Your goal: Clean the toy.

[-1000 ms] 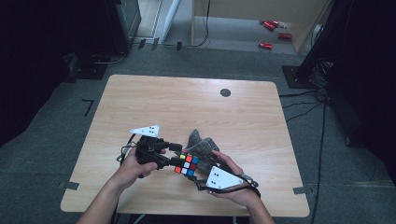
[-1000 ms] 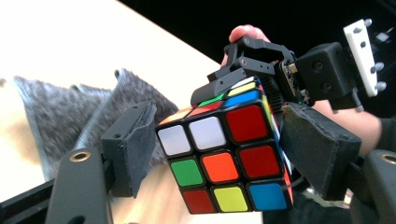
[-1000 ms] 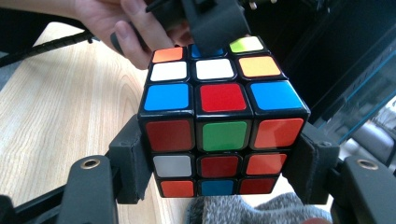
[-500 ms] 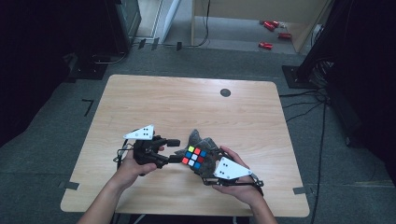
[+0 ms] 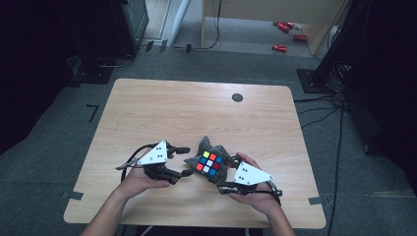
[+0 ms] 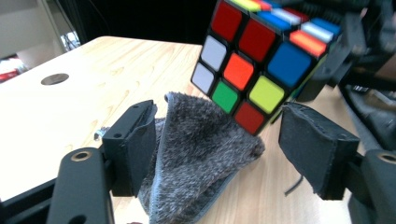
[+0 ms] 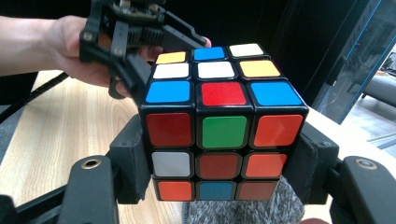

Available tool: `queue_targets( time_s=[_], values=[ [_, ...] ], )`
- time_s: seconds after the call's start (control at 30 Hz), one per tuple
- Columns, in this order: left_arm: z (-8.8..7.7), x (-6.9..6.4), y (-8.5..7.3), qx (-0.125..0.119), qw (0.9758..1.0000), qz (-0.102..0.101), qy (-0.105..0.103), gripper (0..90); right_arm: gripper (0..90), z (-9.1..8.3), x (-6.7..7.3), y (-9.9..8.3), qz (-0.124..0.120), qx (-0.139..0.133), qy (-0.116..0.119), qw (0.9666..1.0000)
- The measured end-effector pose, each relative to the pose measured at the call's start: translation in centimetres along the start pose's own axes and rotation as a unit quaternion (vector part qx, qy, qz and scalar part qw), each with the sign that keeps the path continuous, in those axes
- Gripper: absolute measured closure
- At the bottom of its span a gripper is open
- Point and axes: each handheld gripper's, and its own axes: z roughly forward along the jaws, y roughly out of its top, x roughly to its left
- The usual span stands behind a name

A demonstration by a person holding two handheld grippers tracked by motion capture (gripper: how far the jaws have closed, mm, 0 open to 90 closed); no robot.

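Fuzzy grey cloth (image 6: 201,154) between spread left tool (image 6: 217,149), just opening | glossy puzzle cube (image 7: 223,126) pinched by right tool (image 7: 219,161)

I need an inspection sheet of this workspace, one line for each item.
Surface: wooden table, one dark round hole near the far edge.
Job's things: scrambled puzzle cube held above a grey cloth.
Clutter: nothing seen on the table.
Grippers: right hand-held gripper shut on the cube's sides; left hand-held gripper open around the cloth, pads not pressing, jaws just opened wider.
Cables: black cable trails from the left hand-held gripper.
Surroundings: grey floor, red objects far behind, dark equipment at both sides.
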Motion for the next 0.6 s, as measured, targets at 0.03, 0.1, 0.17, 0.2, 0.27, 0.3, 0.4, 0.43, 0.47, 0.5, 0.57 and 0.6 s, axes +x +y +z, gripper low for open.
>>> queue_targets(
  time_s=[0.03,0.1,0.17,0.2,0.27,0.3,0.4,0.43,0.47,0.5,0.57,0.6],
  values=[
    [0.1,-0.2,0.0,0.001,0.9999,0.011,0.002,28.0,34.5,0.0,0.0,0.1,0.001,-0.001,0.001,1.0000],
    [0.3,-0.5,-0.1,0.005,0.9996,0.026,0.008,27.8,34.5,-0.1,0.0,0.2,0.003,-0.003,0.004,1.0000],
    [0.7,-0.7,-0.3,0.010,0.9989,0.043,0.015,25.9,34.5,0.0,0.1,0.4,0.006,-0.004,0.009,0.9999],
    [0.8,-0.8,-0.3,0.013,0.9981,0.056,0.022,25.6,34.5,0.0,0.2,0.4,0.007,-0.004,0.011,0.9999],
    [1.2,-1.2,-0.5,0.014,0.9962,0.082,0.027,24.1,34.6,0.2,0.4,0.6,0.012,-0.003,0.013,0.9998],
    [1.3,-1.3,-0.5,0.018,0.9953,0.089,0.033,24.0,34.5,0.2,0.4,0.7,0.017,-0.002,0.014,0.9998],
    [1.5,-1.4,-0.6,0.013,0.9939,0.095,0.053,21.9,34.6,0.3,0.4,0.8,0.035,0.006,0.006,0.9994],
    [1.5,-1.5,-0.7,0.008,0.9938,0.094,0.059,21.3,34.6,0.3,0.3,0.9,0.044,0.006,0.002,0.9990],
    [1.5,-1.5,-0.7,0.005,0.9938,0.093,0.062,20.6,34.5,0.3,0.2,0.9,0.055,0.005,-0.001,0.9985],
    [1.6,-1.6,-0.7,0.004,0.9936,0.093,0.064,19.7,34.6,0.4,0.2,0.9,0.063,0.001,-0.005,0.9980],
    [1.9,-1.9,-0.7,0.006,0.9931,0.092,0.072,17.6,34.6,0.6,0.2,1.0,0.074,-0.002,-0.018,0.9971],
    [2.1,-2.0,-0.7,0.006,0.9932,0.090,0.074,16.4,34.6,0.7,0.3,1.1,0.076,-0.001,-0.026,0.9967]
  ],
)
